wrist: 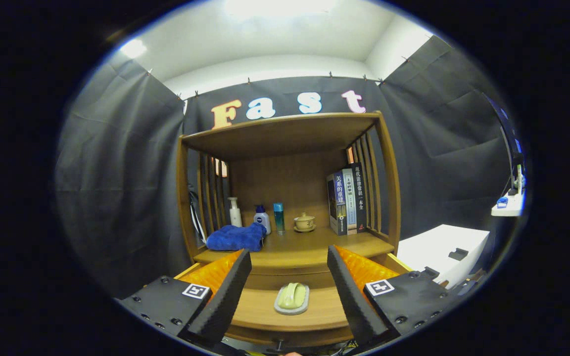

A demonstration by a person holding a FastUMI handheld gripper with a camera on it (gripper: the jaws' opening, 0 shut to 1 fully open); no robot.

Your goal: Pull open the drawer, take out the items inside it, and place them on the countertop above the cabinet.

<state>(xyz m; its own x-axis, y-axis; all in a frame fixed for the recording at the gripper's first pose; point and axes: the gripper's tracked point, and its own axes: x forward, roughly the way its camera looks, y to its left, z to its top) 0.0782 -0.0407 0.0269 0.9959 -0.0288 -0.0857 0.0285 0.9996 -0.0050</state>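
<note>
Lying between tool (289, 269) fingers, soap dish (292, 298)

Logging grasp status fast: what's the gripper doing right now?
Gripper: open, holding nothing; its fingers are spread above the open drawer, with the soap dish lying between them.
</note>
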